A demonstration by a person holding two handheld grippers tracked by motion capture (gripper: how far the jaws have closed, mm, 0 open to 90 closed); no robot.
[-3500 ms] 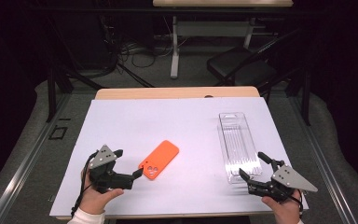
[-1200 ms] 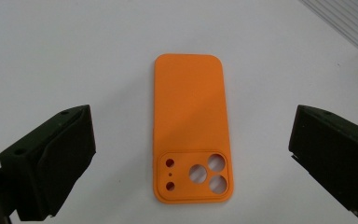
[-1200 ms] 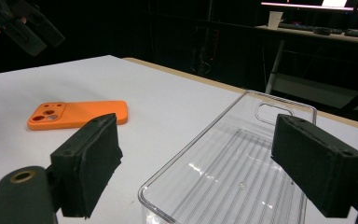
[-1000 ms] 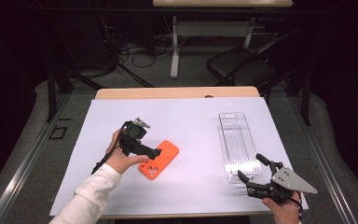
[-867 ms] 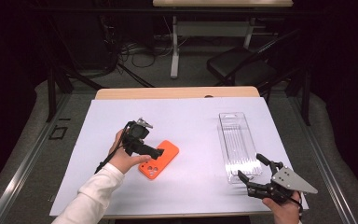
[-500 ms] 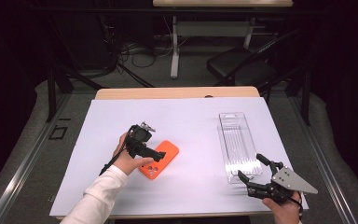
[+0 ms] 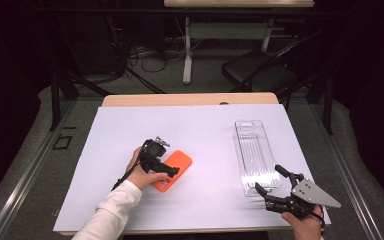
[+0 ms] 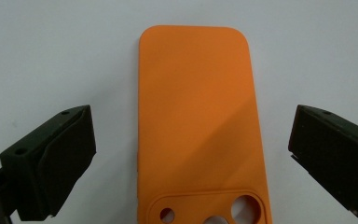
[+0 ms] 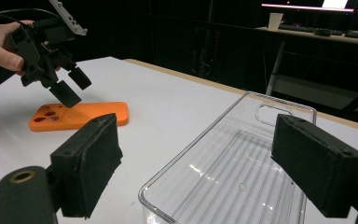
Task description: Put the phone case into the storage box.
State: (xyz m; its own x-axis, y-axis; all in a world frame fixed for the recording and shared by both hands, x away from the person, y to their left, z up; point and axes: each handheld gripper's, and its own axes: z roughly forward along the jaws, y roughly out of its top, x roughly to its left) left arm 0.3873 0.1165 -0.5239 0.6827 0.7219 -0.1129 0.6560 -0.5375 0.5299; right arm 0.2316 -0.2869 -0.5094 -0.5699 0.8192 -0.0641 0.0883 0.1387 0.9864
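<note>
An orange phone case lies flat on the white table sheet, left of centre, camera cut-outs toward the person. My left gripper points down over its near end. In the left gripper view the left gripper stands open, one jaw on each side of the phone case, neither touching it. A clear plastic tray lies at the right. My right gripper rests open at its near end; the right gripper frames the tray with nothing gripped. Farther off are the left gripper and the case.
The white sheet covers most of the wooden table. Between case and tray lies bare sheet. Behind the table stand a black chair and a desk leg on a dark floor with cables.
The left gripper moved from the front left of the table to above the orange case and has sunk lower over it in the last second. The right gripper has stayed put.
</note>
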